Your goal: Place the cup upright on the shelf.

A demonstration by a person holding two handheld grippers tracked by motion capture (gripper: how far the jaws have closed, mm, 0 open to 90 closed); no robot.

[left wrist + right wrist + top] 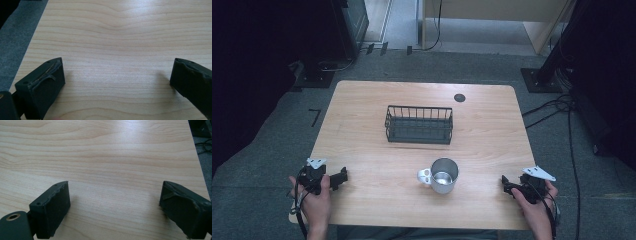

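Table (377,200) is carrying everything I'm working w/ here, so I'm taking the wire basket (419,124) at its middle as my ref point. Basket is standing upright, looks empty, w/ thin bars that could be snagging a handle on the way in. Steel mug (443,175) is sitting upright on the near side of the basket, a bit to its right, well apart from it, handle pointing left. I'm judging the mug as what's going into the basket, nothing started yet.

Left gripper (343,178) is resting near and far left of the basket by the table's front corner, jaws spread wide w/ bare wood between them in the left gripper view (117,72). Right gripper (507,186) is sitting near and right of the basket, also gaping, nothing between its jaws (113,195).

Risks as I'm seeing them: smooth round metal wall is prob slippery, so a pinch off-centre could be squirting the mug sideways or tipping it. Grabbing by the rim may be letting it swing. Coming in low from the right could be nudging it away before the jaws are closing. Clipping the basket's rail w/ the mug could be dragging the basket across the table.
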